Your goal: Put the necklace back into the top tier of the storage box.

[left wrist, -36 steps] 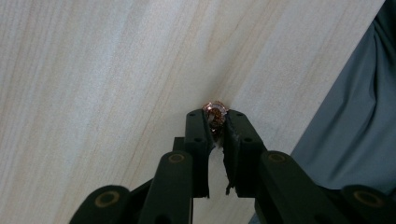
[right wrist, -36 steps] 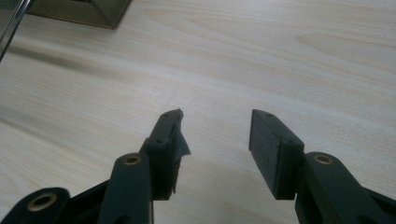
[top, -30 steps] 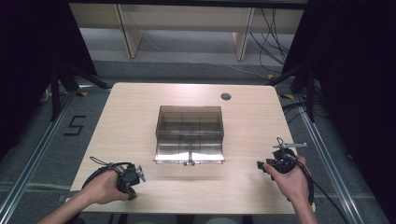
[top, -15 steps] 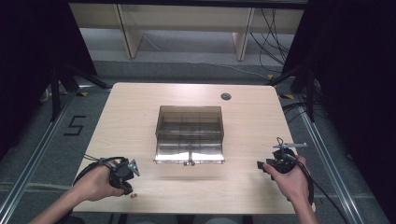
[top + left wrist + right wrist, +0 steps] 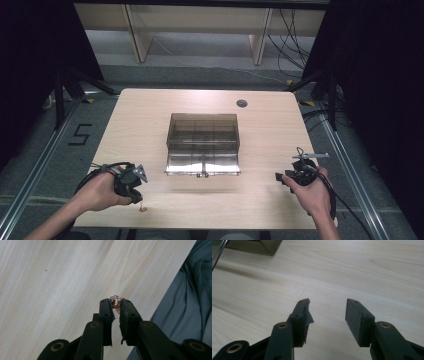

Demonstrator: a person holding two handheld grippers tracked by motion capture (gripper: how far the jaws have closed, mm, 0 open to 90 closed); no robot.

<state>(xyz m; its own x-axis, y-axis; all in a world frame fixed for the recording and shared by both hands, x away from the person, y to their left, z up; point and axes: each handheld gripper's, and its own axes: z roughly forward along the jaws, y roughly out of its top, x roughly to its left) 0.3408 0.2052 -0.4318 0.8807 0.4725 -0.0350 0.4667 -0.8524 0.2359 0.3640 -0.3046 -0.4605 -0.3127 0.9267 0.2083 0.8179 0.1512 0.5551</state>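
A small rose-gold ring (image 5: 115, 300) with a fine chain hanging from it is pinched between the tips of my left gripper (image 5: 115, 303), which is shut on it just above the wooden table near its front edge. In the high view the left gripper (image 5: 135, 192) is at the table's front left, and the chain (image 5: 142, 209) dangles below it by the edge. My right gripper (image 5: 327, 305) stands open with nothing between its pads, low over the table. It sits at the front right in the high view (image 5: 281, 177).
A smoky clear compartment box (image 5: 202, 116) stands in the middle of the table (image 5: 150, 110), with its front flap (image 5: 202, 171) folded down toward me. A round cable hole (image 5: 242, 103) lies at the back right. The table's front edge runs close under both hands.
My left hand has risen a little with the ring held in its jaws, and the chain now shows below it. The right hand has kept still.
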